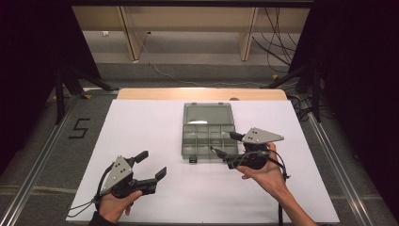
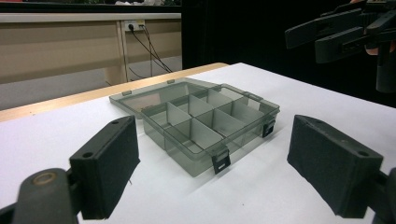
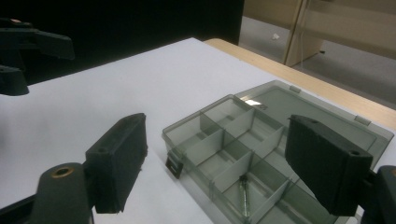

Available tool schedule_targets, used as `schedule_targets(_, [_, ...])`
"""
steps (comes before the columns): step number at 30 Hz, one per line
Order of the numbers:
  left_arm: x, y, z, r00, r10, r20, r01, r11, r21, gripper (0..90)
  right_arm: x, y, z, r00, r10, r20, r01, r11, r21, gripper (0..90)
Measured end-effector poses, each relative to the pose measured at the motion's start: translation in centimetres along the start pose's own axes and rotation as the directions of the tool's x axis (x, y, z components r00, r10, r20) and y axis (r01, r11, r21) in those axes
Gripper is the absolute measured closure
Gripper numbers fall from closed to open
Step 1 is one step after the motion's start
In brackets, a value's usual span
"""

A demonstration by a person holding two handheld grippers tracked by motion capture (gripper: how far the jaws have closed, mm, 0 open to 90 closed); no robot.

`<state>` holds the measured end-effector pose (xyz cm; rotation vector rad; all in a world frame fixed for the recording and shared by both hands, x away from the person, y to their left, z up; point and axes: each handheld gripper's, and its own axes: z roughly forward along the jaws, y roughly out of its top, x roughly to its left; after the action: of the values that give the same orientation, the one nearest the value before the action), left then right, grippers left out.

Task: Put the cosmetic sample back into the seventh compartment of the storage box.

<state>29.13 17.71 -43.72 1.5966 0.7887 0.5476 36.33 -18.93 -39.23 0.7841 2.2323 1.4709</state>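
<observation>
Organizer box sits open mid-table, its lid laid flat behind. We see a thin metal piece lying in one compartment nearest our right tool, spread above that corner. Our left tool hovers apart, also spread. Other compartments look empty; we judge filling barely begun.

Lab recording booth, white-topped table between black curtains, metal floor rails, taped number five at nine o'clock, loose cables at one o'clock
</observation>
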Motion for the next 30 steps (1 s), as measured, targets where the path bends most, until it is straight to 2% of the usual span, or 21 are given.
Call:
schedule_targets(4, [0.0, 0.0, 0.0, 1.0, 0.001, 0.0, -0.001, 1.0, 0.001, 15.6, 0.2, -0.2, -0.2, 0.9997, 0.019, -0.015, -0.019, 1.0, -0.006, 21.8])
schedule_targets(7, [0.0, 0.0, 0.0, 1.0, 0.001, -0.001, -0.001, 1.0, 0.003, 15.6, 0.3, -0.3, -0.5, 1.0, 0.001, 0.001, -0.001, 1.0, -0.024, 21.8])
schedule_targets(10, [0.0, 0.0, 0.0, 1.0, 0.005, -0.001, -0.005, 1.0, 0.002, 15.6, 0.4, -0.4, -0.7, 0.9997, 0.018, -0.013, -0.018, 1.0, -0.025, 21.5])
schedule_targets(13, [0.0, 0.0, 0.0, 1.0, 0.001, -0.002, -0.001, 1.0, 0.002, 15.6, 0.4, -0.5, -0.9, 1.0, 0.002, 0.003, -0.002, 0.999, -0.037, 21.3])
schedule_targets(15, [0.0, 0.0, 0.0, 1.0, 0.002, -0.002, -0.002, 1.0, 0.003, 15.6, 0.5, -0.7, -1.0, 0.9996, 0.024, -0.013, -0.024, 0.999, -0.035, 21.0])
schedule_targets(16, [0.0, 0.0, 0.0, 1.0, 0.002, -0.001, -0.002, 1.0, 0.003, 15.6, 0.4, -0.7, -1.2, 0.9998, 0.019, -0.003, -0.019, 0.999, -0.031, 21.1])
schedule_targets(22, [0.0, 0.0, 0.0, 1.0, 0.002, -0.001, -0.002, 1.0, 0.003, 15.6, 0.4, -1.2, -1.6, 0.9999, 0.014, 0.003, -0.014, 0.997, -0.077, 21.0])
schedule_targets(23, [0.1, 0.0, 0.0, 1.0, 0.002, -0.001, -0.002, 1.0, 0.004, 15.6, 0.5, -1.3, -1.8, 0.9997, 0.026, 0.001, -0.026, 0.998, -0.066, 21.0])
schedule_targets(27, [0.0, 0.0, 0.0, 1.0, 0.009, 0.003, -0.009, 0.9999, 0.007, 15.6, 0.6, -1.6, -2.0, 0.9998, 0.013, 0.012, -0.012, 0.997, -0.073, 20.1])
schedule_targets(30, [0.1, 0.0, 0.0, 1.0, 0.007, 0.002, -0.007, 0.9999, 0.007, 15.6, 0.9, -1.9, -2.1, 0.9994, 0.033, 0.01, -0.032, 0.997, -0.068, 18.5])
